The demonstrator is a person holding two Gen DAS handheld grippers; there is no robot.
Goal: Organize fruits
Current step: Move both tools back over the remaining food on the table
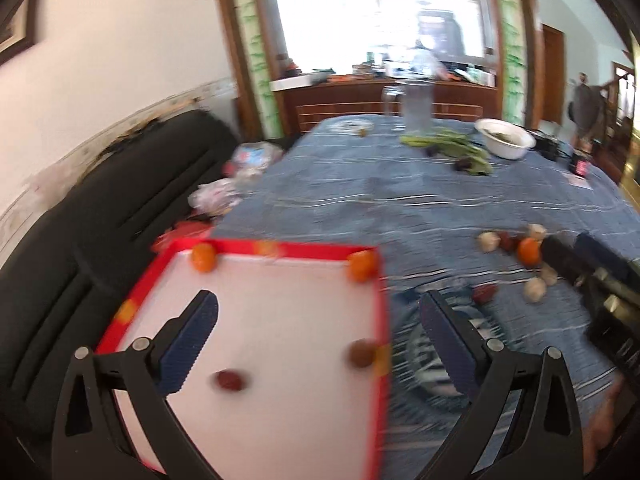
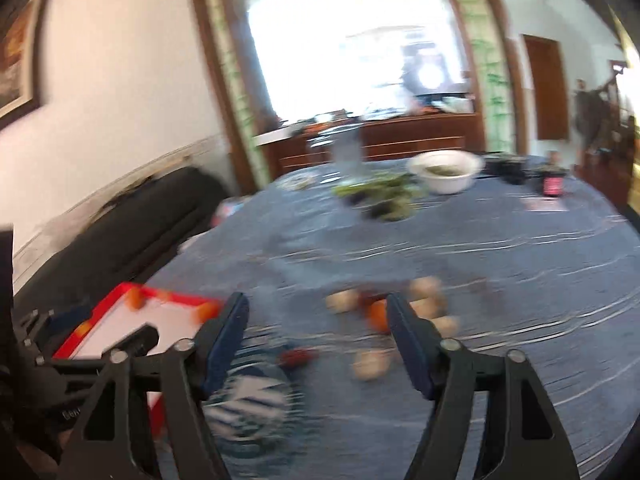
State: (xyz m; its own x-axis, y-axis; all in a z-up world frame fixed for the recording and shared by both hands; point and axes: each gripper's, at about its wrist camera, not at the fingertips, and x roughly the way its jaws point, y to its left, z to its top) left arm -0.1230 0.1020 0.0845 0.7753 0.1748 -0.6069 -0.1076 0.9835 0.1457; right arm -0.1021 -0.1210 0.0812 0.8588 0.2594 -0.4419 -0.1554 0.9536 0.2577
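Both claws are empty here: the left gripper (image 1: 318,344) hangs spread about as wide as it goes over the near right part of the red-rimmed tray (image 1: 256,249), and the right gripper (image 2: 316,344) stands well open with nothing between its pads, aimed at the loose fruit. Inside the tray sit two oranges (image 1: 203,258) in its far corners, a dark red fruit (image 1: 229,380) near the front and a brown one (image 1: 362,354) against the right rim. Off to the tray's right, on the blue tablecloth (image 1: 400,200), lies the unsorted cluster: one more orange (image 1: 528,251), pale round pieces (image 1: 535,290) and a red fruit (image 1: 485,293). The risk, as I read it: both views are blurred, so a fast reach could nudge these round fruits rolling, scatter the tight cluster, or grab two at once. The right claw's body also sits beside the orange, an easy bump.
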